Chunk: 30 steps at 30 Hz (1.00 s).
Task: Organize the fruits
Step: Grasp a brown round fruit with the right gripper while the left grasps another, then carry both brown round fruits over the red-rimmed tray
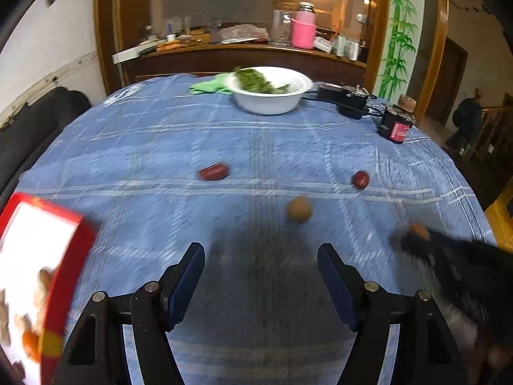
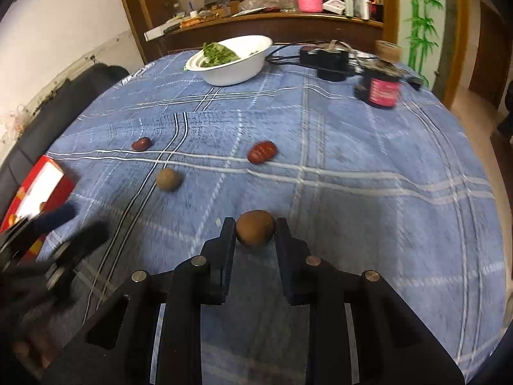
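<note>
Some fruit lies in the box (image 1: 64,240); the right hand-held gripper (image 2: 255,229) clamps a longan (image 2: 255,227), the left hand-held gripper (image 1: 261,264) gapes empty, and two dates (image 2: 262,152) and another longan (image 2: 168,179) wait on the desk (image 2: 352,166).

Both cameras sit low over the surface (image 1: 134,147) and look forward and down, toward the white bowl (image 1: 272,96) at the far edge. The left wrist view looks from nearer the red box (image 1: 61,256), which fills its left lower corner. In the right wrist view the white bowl (image 2: 234,64) is left of centre. Both views share the blue cloth, the bowl, the fruits before it, and the wooden shelf (image 2: 272,22) behind the bowl.
</note>
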{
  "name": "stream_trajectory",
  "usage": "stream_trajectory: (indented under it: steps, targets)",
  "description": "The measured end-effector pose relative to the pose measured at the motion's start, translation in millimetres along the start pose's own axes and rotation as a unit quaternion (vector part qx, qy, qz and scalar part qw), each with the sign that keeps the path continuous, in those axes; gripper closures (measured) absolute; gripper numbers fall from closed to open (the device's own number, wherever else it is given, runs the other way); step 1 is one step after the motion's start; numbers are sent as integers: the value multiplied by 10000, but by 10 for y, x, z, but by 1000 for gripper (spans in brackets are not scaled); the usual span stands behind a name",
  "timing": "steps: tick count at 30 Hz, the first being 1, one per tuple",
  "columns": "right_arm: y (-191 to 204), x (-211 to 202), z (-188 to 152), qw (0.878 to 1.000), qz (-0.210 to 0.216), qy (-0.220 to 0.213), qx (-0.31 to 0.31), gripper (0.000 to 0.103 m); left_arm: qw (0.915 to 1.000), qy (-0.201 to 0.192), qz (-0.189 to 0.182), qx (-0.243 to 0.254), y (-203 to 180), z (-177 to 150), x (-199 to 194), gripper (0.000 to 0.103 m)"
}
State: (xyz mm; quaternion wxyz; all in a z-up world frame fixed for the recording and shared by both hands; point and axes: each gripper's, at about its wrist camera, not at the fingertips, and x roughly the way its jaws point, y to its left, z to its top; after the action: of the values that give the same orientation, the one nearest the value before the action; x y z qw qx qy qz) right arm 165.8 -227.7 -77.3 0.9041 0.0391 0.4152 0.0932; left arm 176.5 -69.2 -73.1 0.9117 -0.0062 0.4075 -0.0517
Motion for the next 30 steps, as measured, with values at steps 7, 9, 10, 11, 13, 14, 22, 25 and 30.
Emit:
stream_trajectory:
  steps: [7,9,10,11,13,14,22,25,30]
  targets:
    - [-159,-132,-51,9990,240,-252,296,80,9993,332,139,-54,-250,250,491,54]
    - [-151,-106,-44,9989,306,-221,261,80,9994,313,147,73,-294,257,480,81]
    - [-154,-97,-46,9989,337,-210,256,80,9994,304,147,103,-296,254,465,81]
    - [-150,-89,-46,9988,359,-202,248,80,9994,316,109,85,-282,243,448,81]
    - [-146,-87,-54,9988,380,-188,237,80,9993,365,37,84,-253,192,374,81]
    - [-142,-89,-57,9989,373,-191,217,80,9992,386,-6,97,-241,156,326,81]
    - [30,-46,-107,9997,230,-57,-81,80,9988,490,0,32,-161,-382,-152,81]
    - [170,-97,-154,9994,179,-27,-292,80,9989,474,-10,68,-154,-544,-321,81]
    - [354,-304,-325,9990,145,-65,-419,80,9992,376,-73,138,-176,-721,-560,81]
